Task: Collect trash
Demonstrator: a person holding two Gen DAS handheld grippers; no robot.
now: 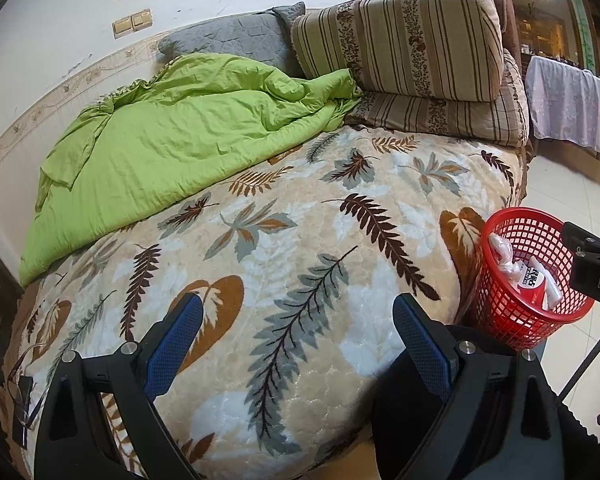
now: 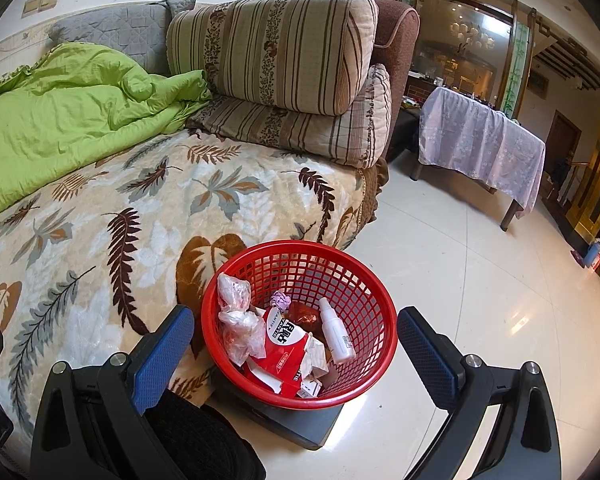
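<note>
A red mesh basket [image 2: 300,256] stands on a dark low box beside the bed; it also shows in the left wrist view as the basket [image 1: 511,320]. Inside lie a red-and-white wrapper [image 2: 286,344], crumpled clear plastic bags [image 2: 238,320], a small white spray bottle [image 2: 335,332] and a purple wad [image 2: 280,301]. My right gripper [image 2: 296,340] hangs open just above the basket, nothing between its fingers. My left gripper [image 1: 298,340] is open over the leaf-patterned blanket [image 1: 300,240], empty. The right gripper's body [image 1: 591,264] juts in beside the basket.
A green quilt [image 1: 160,140] lies crumpled on the bed's far side, with striped cushions [image 1: 399,36] and a grey pillow [image 1: 236,36] at the head. A cloth-covered table [image 2: 479,136] stands across the shiny tiled floor [image 2: 479,280]. Black cables [image 1: 24,392] lie at the bed's left edge.
</note>
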